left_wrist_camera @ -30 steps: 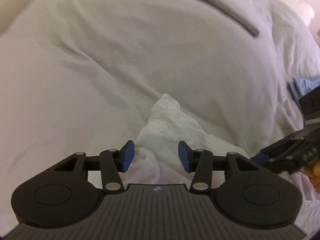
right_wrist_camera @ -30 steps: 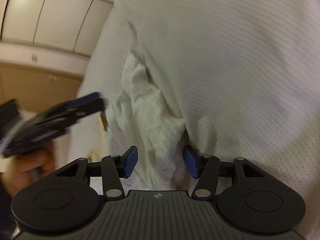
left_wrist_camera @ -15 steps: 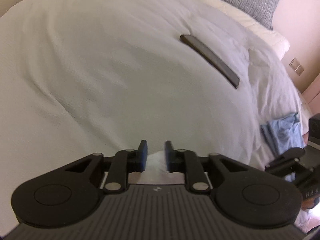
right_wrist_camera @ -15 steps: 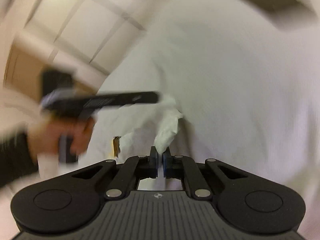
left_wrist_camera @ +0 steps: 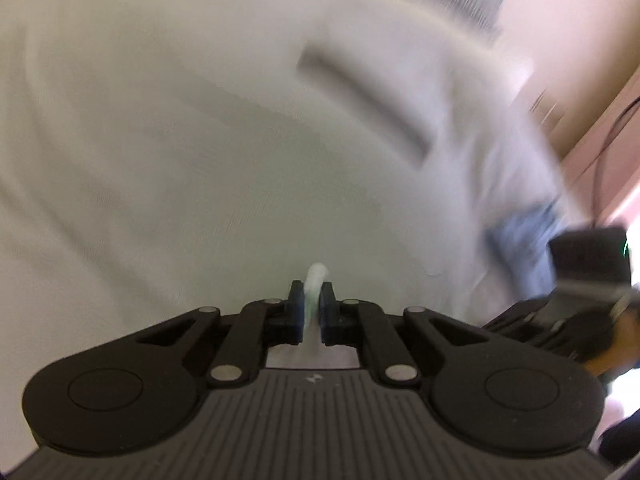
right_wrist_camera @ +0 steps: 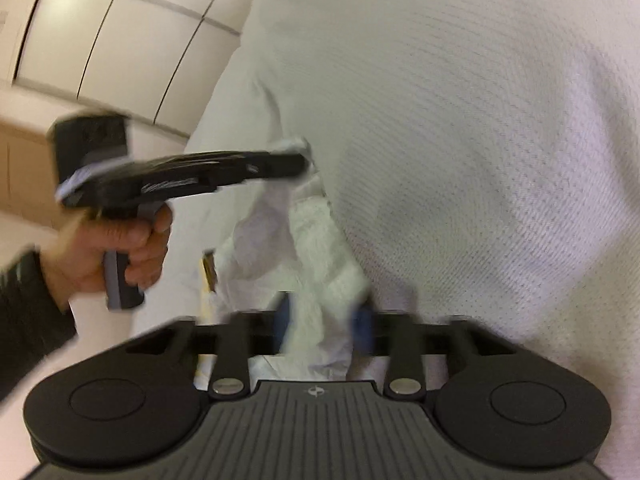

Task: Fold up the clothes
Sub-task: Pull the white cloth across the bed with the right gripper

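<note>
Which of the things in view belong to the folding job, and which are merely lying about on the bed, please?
Part of the job:
- white garment
- left gripper, shut on its edge
- right gripper, open around it

Lying about:
- blue cloth
- dark flat bar
- white duvet

A white-covered bed (left_wrist_camera: 200, 160) carries a white garment (right_wrist_camera: 316, 240), blue cloth (left_wrist_camera: 520, 236) and dark strip (left_wrist_camera: 360, 96).
</note>
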{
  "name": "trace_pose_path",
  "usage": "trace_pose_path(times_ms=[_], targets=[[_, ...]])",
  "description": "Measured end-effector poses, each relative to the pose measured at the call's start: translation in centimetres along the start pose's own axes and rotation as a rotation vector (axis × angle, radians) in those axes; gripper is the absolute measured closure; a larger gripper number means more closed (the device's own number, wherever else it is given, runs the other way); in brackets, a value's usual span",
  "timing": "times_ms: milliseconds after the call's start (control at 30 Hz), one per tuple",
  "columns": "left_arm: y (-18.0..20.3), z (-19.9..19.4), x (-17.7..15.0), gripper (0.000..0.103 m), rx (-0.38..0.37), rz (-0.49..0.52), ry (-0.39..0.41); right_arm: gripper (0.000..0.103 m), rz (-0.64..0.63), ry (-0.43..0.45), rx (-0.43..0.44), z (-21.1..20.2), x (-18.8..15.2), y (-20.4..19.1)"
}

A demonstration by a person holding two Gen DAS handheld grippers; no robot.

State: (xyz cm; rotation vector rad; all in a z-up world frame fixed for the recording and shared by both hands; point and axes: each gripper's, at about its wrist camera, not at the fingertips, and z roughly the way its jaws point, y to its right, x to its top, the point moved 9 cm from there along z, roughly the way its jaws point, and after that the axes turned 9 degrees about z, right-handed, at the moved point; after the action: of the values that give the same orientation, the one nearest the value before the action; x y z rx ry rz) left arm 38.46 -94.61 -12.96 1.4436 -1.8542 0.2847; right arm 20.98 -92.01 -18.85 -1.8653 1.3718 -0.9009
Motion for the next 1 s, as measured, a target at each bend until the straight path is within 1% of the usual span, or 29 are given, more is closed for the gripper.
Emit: trace_pose_path(times_ms=[33,67,100,133,167,200,233,267,333,367,400,433,467,567,633,700,733,1000], targets=[[0.1,-0.9,0.8,0.099,-0.009,-0.006,0.064,0.094,-0.04,0.031,-0.009,-0.3,0.3,-0.6],[-0.4,-1.4,0.9,0.097,0.009,-0.019,0.083,0.094,-0.158,0.078,-0.038,-1.0,0.2,-1.8],[-0.9,-1.8,1.0,0.097,0.028,-0.033,0.098,0.094,-0.262,0.116,-0.059,-1.9,0.0,-3.0],[-1.6,-1.9,0.7,0.097,0.049,-0.051,0.089,0.094,-0.315,0.139,-0.067,-2.6,-0.3,-3.7],[-2.1,-1.9,0.3,0.093,0.068,-0.065,0.076,0.093,-0.332,0.144,-0.077,-2.9,-0.7,-3.9],[-2.5,-1.9,-0.1,0.088,0.089,-0.076,0.054,0.093,-0.328,0.14,-0.096,-2.9,-1.0,-3.6],[-2.9,-1.9,-0.5,0.086,0.108,-0.084,0.033,0.09,-0.321,0.138,-0.115,-2.9,-1.3,-3.2],[-2.9,-1.9,-0.9,0.076,0.111,-0.075,0.011,0.087,-0.299,0.138,-0.132,-3.0,-1.4,-2.5],[-2.5,-1.6,-1.6,0.075,0.111,-0.057,-0.028,0.084,-0.231,0.128,-0.155,-3.0,-1.6,-1.1],[-2.1,-1.4,-1.9,0.075,0.107,-0.048,-0.046,0.079,-0.209,0.13,-0.166,-2.8,-1.6,-0.6],[-1.7,-1.2,-2.3,0.075,0.097,-0.044,-0.059,0.067,-0.2,0.133,-0.178,-2.7,-1.5,-0.5],[-1.2,-1.1,-2.7,0.075,0.089,-0.039,-0.071,0.059,-0.188,0.134,-0.181,-2.7,-1.3,-0.2],[-0.7,-1.1,-3.2,0.075,0.081,-0.034,-0.084,0.058,-0.168,0.128,-0.167,-2.9,-1.1,0.2],[0.8,-0.8,-4.7,0.075,0.057,-0.018,-0.121,0.054,-0.131,0.078,-0.108,-2.7,-0.9,1.2],[1.8,-0.7,-5.7,0.075,0.041,-0.008,-0.146,0.052,-0.15,0.048,-0.085,-1.5,-1.0,1.1],[2.7,-0.6,-6.7,0.075,0.028,0.003,-0.172,0.051,-0.212,0.006,-0.067,-0.7,-1.1,0.6],[2.9,-0.4,-7.3,0.075,0.039,0.011,-0.188,0.052,-0.254,-0.028,-0.064,-0.8,-1.5,0.3],[0.5,0.7,-8.7,0.075,0.245,-0.053,-0.209,0.053,-0.59,-0.298,-0.035,-1.9,-4.4,-2.3]])
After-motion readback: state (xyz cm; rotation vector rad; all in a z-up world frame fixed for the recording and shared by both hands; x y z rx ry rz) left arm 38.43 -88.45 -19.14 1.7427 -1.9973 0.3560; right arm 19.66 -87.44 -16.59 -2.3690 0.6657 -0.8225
